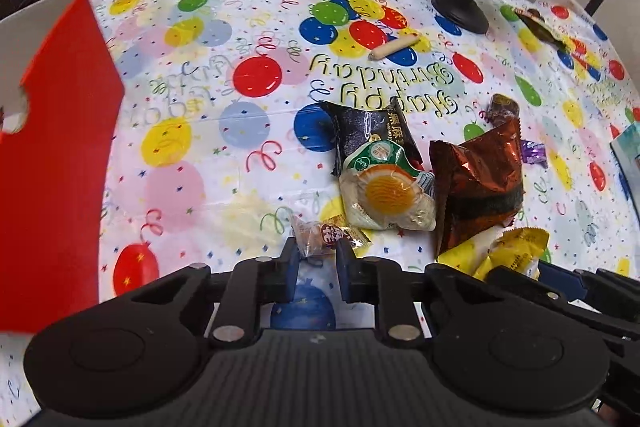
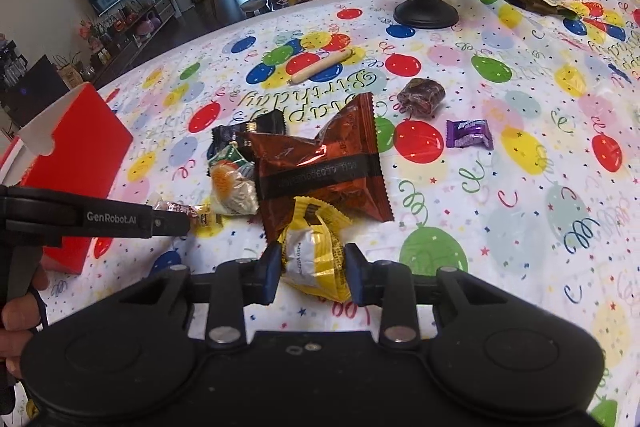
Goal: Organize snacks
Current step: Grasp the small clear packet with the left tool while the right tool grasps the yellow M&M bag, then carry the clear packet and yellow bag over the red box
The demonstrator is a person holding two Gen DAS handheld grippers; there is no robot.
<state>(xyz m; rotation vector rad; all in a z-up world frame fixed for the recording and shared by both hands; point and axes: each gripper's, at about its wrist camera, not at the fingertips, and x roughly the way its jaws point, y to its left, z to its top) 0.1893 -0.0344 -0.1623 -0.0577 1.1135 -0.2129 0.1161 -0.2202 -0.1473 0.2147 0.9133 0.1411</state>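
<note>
My left claw (image 1: pixel 317 251) is clamped on a small clear-wrapped candy (image 1: pixel 320 237), its 2 fingers pressed against the wrapper's near end. My right claw (image 2: pixel 313 269) has its 2 fingers on either side of a yellow snack packet (image 2: pixel 316 251), touching its flanks; I cannot tell if the grip is firm. At 12 o'clock of that packet lies a copper foil packet (image 2: pixel 320 171), overlapping it. At 10 o'clock sit a green-and-orange pastry pack (image 2: pixel 232 187) and a black packet (image 2: pixel 248 127). A purple candy (image 2: pixel 468 134) rests at 2 o'clock. A red box (image 2: pixel 76 163) stands at 9 o'clock on the bench (image 2: pixel 520 207).
</note>
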